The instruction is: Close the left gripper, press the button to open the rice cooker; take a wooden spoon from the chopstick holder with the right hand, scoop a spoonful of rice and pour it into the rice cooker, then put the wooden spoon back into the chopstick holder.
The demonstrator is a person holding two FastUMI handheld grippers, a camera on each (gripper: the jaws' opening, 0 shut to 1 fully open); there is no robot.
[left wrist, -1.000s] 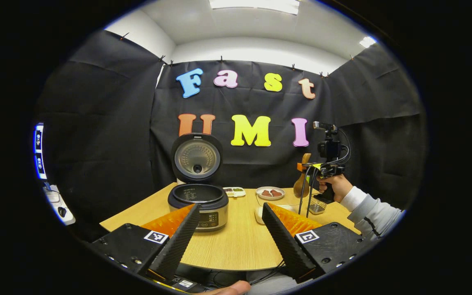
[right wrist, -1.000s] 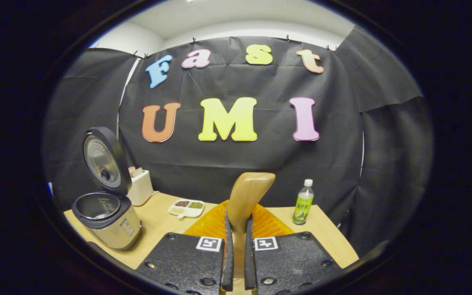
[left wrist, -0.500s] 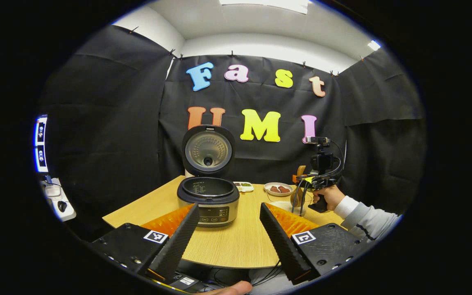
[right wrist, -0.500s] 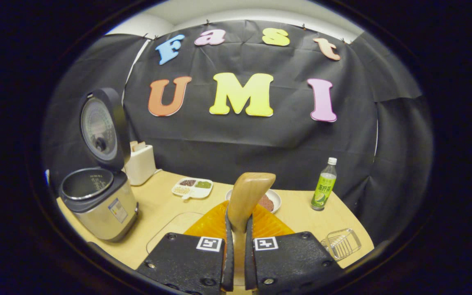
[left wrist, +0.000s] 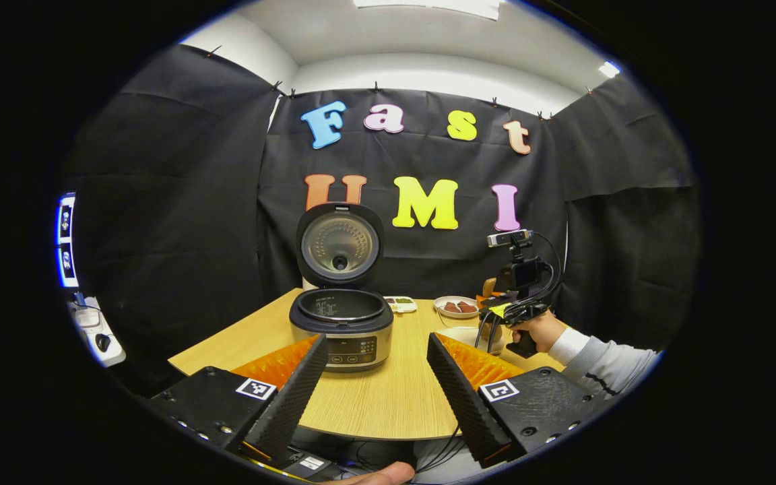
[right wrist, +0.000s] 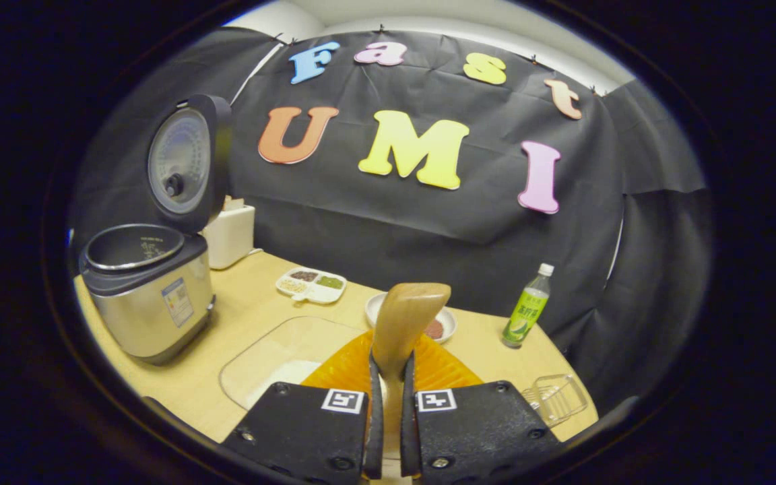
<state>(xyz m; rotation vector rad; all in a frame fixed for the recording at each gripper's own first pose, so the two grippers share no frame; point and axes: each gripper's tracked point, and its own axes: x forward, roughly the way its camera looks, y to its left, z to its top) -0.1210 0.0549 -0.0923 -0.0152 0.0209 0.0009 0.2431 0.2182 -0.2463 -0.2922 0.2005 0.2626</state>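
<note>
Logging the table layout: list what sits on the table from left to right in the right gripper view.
Rice cooker → white box → divided snack tray → small plate → green bottle → wire holder.

- The left gripper (left wrist: 374, 384) hangs at the near edge of the wooden table (left wrist: 388, 404), its fingers spread wide.
- The rice cooker (left wrist: 341, 329) stands ahead with its lid (left wrist: 339, 244) raised upright.
- At the right, a hand (left wrist: 541, 330) holds the right gripper (left wrist: 496, 316) near a small dish (left wrist: 456, 306).
</note>
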